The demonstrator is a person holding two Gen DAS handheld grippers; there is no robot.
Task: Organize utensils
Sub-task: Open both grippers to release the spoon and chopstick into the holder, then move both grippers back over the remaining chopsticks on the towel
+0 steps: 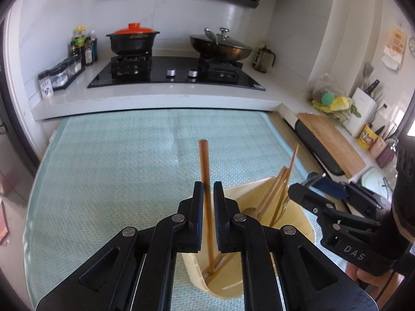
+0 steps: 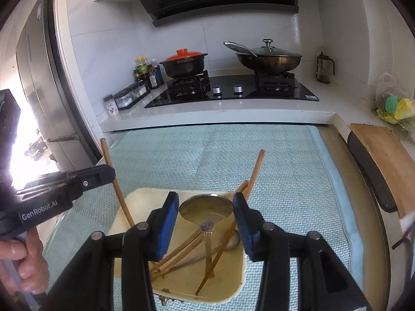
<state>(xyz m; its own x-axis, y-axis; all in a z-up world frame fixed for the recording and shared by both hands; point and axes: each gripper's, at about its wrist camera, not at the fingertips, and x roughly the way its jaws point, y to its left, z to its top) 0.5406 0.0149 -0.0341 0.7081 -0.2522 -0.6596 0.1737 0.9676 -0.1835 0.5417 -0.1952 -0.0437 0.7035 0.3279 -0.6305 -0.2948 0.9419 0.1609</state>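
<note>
A cream utensil holder (image 1: 298,215) (image 2: 140,199) stands on the pale green mat. In the left wrist view my left gripper (image 1: 208,194) is open, its pads a little apart on either side of a brown chopstick (image 1: 205,171) that stands upright with its tip inside the holder. The same chopstick (image 2: 109,160) shows beside the left gripper in the right wrist view. My right gripper (image 2: 206,204) is open above the holder, over a metal spoon (image 2: 206,207) and several chopsticks (image 2: 255,171) leaning inside.
The green mat (image 1: 116,155) (image 2: 298,168) covers the table. Behind it is a white counter with a gas hob (image 1: 176,73), a red-lidded pot (image 1: 132,39) and a wok (image 2: 268,58). A wooden cutting board (image 2: 384,155) lies at the right.
</note>
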